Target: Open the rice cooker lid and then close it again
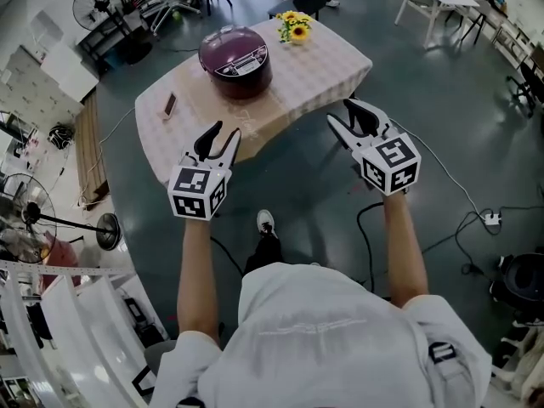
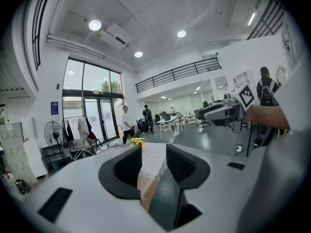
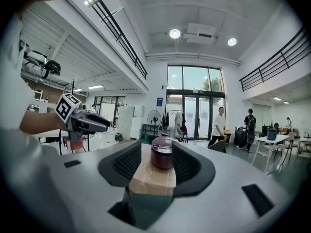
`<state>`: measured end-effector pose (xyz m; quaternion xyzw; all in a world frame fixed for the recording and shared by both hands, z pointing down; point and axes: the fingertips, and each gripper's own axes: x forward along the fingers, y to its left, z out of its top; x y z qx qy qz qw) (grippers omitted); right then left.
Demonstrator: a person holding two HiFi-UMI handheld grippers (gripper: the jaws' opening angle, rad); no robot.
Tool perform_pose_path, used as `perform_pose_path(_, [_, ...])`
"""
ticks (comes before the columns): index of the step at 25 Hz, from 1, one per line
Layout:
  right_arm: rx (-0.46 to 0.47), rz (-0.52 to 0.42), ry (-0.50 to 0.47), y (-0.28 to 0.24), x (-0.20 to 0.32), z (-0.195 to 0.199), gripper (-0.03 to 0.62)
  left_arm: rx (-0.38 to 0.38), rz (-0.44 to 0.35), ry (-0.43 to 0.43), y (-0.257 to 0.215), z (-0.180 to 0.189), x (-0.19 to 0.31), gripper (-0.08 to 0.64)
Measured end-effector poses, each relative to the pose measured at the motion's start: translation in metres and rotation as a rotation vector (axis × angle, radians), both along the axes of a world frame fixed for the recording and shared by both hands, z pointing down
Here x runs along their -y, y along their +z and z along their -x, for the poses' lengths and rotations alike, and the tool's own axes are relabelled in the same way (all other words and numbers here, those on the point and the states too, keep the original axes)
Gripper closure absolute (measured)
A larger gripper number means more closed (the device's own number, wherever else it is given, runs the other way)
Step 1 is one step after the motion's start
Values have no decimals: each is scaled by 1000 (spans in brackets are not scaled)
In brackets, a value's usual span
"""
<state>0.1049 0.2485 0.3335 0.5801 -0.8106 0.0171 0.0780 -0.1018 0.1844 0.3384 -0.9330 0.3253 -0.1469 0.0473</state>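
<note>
Cooker (image 1: pixel 235 60): dark red, lid down, standing mid-bench (image 1: pixel 323 70). Flowers (image 1: pixel 295 25) beyond the cooker to its right. Phone (image 1: pixel 170 104) lies flat to the cooker's left. Left gripper (image 1: pixel 227 131): jaws apart, empty, on the cooker's near side, well apart from it. Right gripper (image 1: pixel 340 110): jaws apart, empty, near-right of the cooker. The cooker sits in line between its jaws but far off, untouched.
</note>
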Motion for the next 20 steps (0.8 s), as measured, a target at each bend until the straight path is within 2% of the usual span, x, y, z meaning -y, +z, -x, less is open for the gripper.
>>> perform_pose_path(3, [-1, 11, 6, 5, 19, -4, 397, 3, 4, 3, 5, -3, 21, 388])
perform_pose_path(7, [-15, 21, 19, 11, 61, -11, 394, -15, 13, -3, 14, -4, 72, 388])
perform_pose_path(13, [-16, 33, 48, 10, 139, -20, 376, -25, 8, 10, 19, -12, 158, 388])
perform_pose_path(20, [-52, 42, 43, -3, 237, -9, 370, -48, 22, 7, 12, -2, 253, 388])
